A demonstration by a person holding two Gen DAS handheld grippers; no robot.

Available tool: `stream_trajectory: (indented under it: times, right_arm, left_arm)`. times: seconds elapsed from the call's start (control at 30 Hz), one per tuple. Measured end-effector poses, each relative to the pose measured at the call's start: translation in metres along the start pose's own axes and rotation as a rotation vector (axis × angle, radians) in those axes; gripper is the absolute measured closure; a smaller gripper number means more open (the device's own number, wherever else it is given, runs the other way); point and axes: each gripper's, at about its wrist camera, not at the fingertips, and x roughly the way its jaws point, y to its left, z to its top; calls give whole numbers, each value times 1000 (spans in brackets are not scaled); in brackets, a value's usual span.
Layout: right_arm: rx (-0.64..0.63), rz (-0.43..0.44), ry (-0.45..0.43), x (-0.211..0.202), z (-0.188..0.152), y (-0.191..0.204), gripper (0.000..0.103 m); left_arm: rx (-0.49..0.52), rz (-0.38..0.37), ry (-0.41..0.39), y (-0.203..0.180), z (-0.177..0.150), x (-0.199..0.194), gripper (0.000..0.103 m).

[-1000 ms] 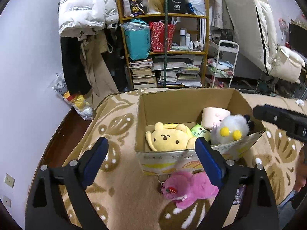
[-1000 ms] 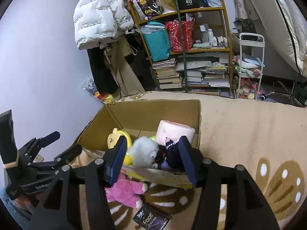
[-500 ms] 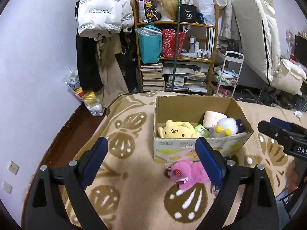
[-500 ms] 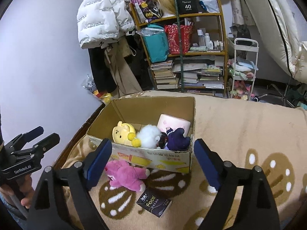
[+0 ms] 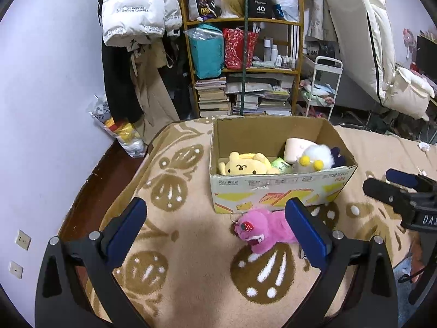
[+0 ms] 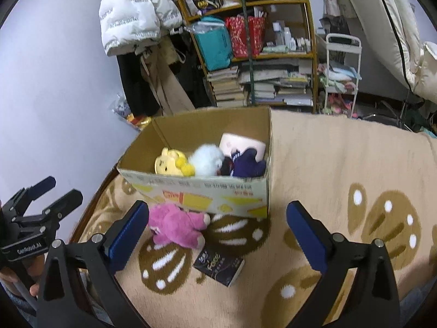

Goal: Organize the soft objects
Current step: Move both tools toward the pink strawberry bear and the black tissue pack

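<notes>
Left wrist view: the left gripper (image 5: pixel 215 229) hangs with jaws opening and nothing between them, above the rug (image 5: pixel 191 268); the pink plush (image 5: pixel 266 231) lies on the rug against the box's (image 5: pixel 273 191) near wall, so that toy looks to be next for packing. Right wrist view: the right gripper (image 6: pixel 217 232) is likewise opening and empty, the plush (image 6: pixel 177 225) just beside its left finger; either gripper must drop over the plush, close, and lift it into the box (image 6: pixel 207 194).
</notes>
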Motion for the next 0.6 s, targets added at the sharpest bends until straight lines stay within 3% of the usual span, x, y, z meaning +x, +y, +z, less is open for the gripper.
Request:
stream_trajectory:
  times: [0.37,0.6]
  right_arm:
    - [-7,-34,103,29,-13,1,0]
    - [-11,-45,168,47,-19,0,0]
  left_arm:
    - [-37,-93,71,1,4,42,3]
    - [-45,-198,149,-7,8,72,3]
